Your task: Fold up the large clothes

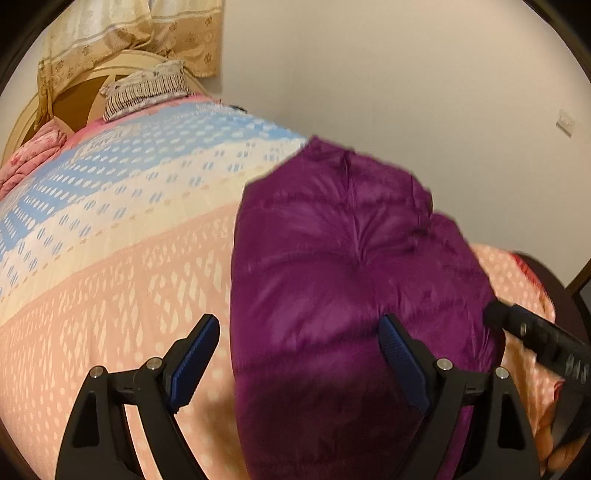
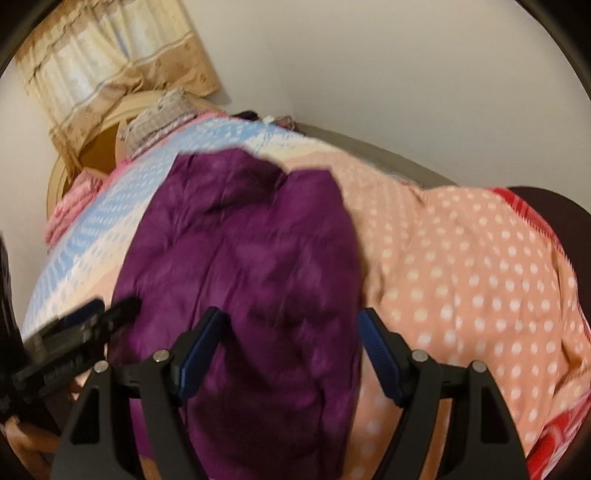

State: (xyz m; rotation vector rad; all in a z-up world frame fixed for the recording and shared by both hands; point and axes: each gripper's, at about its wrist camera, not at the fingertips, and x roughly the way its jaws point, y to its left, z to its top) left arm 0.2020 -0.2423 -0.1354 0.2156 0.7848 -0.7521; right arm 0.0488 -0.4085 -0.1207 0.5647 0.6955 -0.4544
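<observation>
The left gripper [image 1: 299, 354] is seen nearest the lens with its jaws spread wide and nothing held between them; one blue-padded finger [image 1: 402, 363] overlaps the purple puffer jacket [image 1: 351, 266], the other stands over the bedspread [image 1: 122, 280]. The right gripper [image 2: 291, 354] is likewise wide apart and empty above the same jacket [image 2: 240, 266], with the jacket's right edge lying between its fingers. The jacket is laid in a folded, padded bundle on the spotted peach, cream and blue bedspread [image 2: 461, 266]. Each gripper is glimpsed at the edge of the other's view, close beside the jacket. Further off, a striped pillow [image 1: 147, 92] is propped against a rounded wooden headboard [image 1: 70, 99], under a beige patterned curtain [image 1: 140, 33]. A plain wall [image 1: 406, 74] is seen behind.
</observation>
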